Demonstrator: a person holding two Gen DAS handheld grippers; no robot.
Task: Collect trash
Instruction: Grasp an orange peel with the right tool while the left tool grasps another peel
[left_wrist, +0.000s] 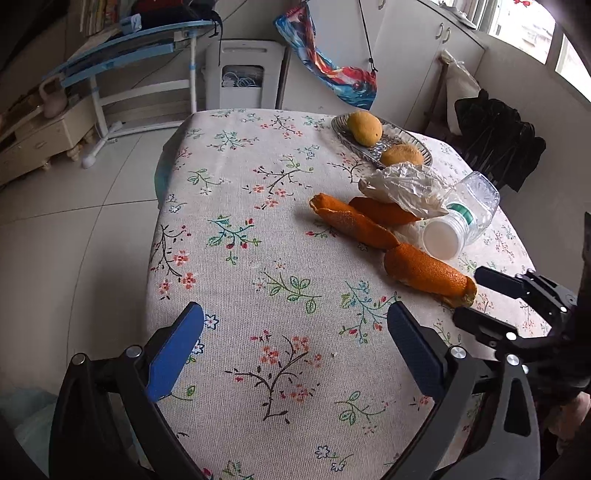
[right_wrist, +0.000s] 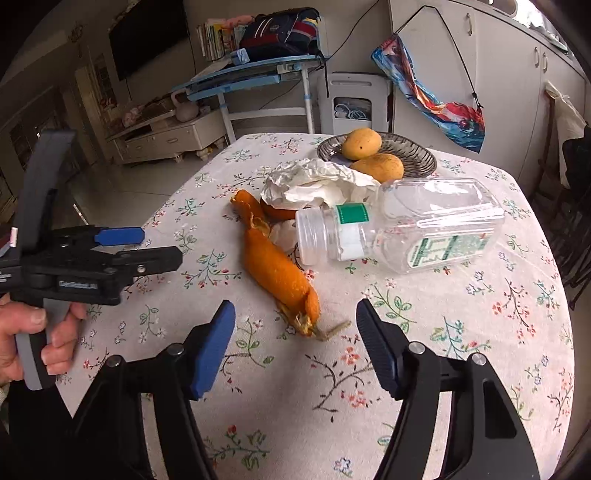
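Several orange peels lie on the flowered tablecloth; the nearest peel (right_wrist: 280, 273) (left_wrist: 424, 271) points its frayed end at my right gripper (right_wrist: 295, 310) (left_wrist: 469, 295). That gripper stands open, its tips either side of the peel's near end without pressing on it. Behind lie more peel (left_wrist: 354, 221), a crumpled white wrapper (right_wrist: 317, 182) (left_wrist: 406, 186) and a clear plastic bottle (right_wrist: 406, 229) (left_wrist: 461, 221) on its side. My left gripper (left_wrist: 295, 350) (right_wrist: 162, 246) is open and empty over bare cloth, left of the peels, with a hand (right_wrist: 37, 339) on its handle.
A glass dish (right_wrist: 417, 151) (left_wrist: 343, 127) with two mangoes (right_wrist: 361, 143) stands at the table's far side. The table edge (left_wrist: 155, 236) drops to tiled floor on the left. A blue desk (right_wrist: 258, 74) and white cabinets (right_wrist: 498, 92) stand beyond.
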